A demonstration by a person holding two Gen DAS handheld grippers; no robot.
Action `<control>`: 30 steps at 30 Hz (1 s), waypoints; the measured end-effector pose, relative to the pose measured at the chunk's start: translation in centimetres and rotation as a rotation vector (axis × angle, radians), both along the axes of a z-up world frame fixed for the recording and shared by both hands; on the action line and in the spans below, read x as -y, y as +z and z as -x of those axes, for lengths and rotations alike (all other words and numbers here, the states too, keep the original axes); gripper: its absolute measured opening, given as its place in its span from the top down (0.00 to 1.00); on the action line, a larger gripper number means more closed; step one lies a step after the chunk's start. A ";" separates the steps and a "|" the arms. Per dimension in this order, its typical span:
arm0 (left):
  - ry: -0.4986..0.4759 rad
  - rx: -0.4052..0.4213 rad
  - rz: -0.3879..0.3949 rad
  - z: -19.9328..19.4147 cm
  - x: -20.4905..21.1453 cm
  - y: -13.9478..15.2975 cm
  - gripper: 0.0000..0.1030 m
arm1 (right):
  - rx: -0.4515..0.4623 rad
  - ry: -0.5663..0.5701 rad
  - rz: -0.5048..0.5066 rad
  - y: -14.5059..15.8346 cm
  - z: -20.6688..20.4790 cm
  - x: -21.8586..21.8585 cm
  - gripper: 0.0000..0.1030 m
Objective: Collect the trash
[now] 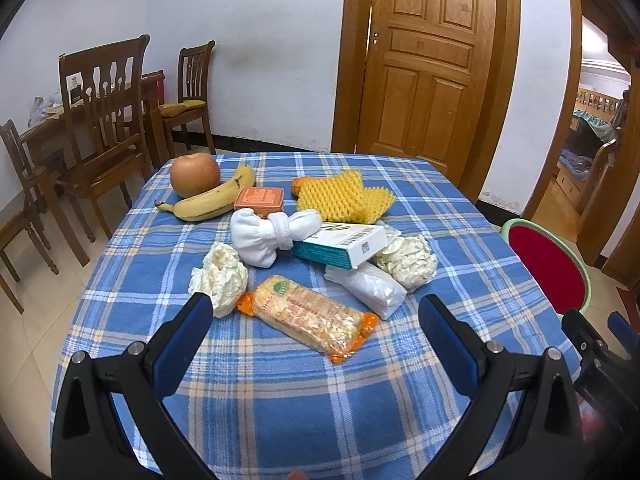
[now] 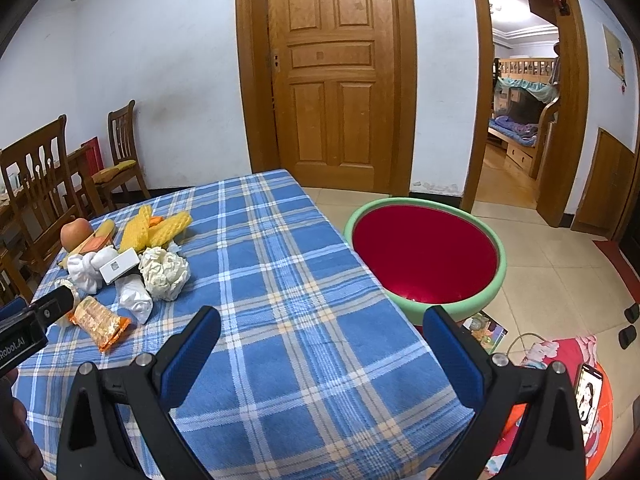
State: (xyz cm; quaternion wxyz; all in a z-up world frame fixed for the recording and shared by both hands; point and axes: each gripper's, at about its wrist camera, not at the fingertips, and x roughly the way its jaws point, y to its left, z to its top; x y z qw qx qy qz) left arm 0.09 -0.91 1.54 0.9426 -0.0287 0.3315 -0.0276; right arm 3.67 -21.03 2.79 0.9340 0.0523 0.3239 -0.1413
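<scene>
On the blue plaid tablecloth [image 1: 280, 400] lies a pile of items: two crumpled paper balls [image 1: 220, 276] [image 1: 408, 260], an orange snack packet [image 1: 308, 316], a white plastic-wrapped bundle [image 1: 366, 286], a white and teal box [image 1: 340, 244], rolled white socks [image 1: 272, 234], yellow foam netting [image 1: 340, 196] and a small orange box [image 1: 260, 200]. My left gripper [image 1: 316, 308] hangs open just above the snack packet. My right gripper [image 2: 322, 320] is open over the table's right edge, holding nothing. The red basin with a green rim [image 2: 424, 256] stands beside the table.
An apple [image 1: 195, 174] and a banana [image 1: 212, 200] lie at the far left of the table. Wooden chairs [image 1: 100, 120] and a second table stand to the left. A closed wooden door [image 2: 332, 80] is behind. A phone [image 2: 588, 396] and papers lie on the floor at right.
</scene>
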 end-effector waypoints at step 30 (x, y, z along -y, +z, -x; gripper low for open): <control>0.164 -0.214 0.033 -6.5 -2.6 -4.8 0.02 | -0.062 0.216 -0.065 -1.0 -7.6 -3.5 0.00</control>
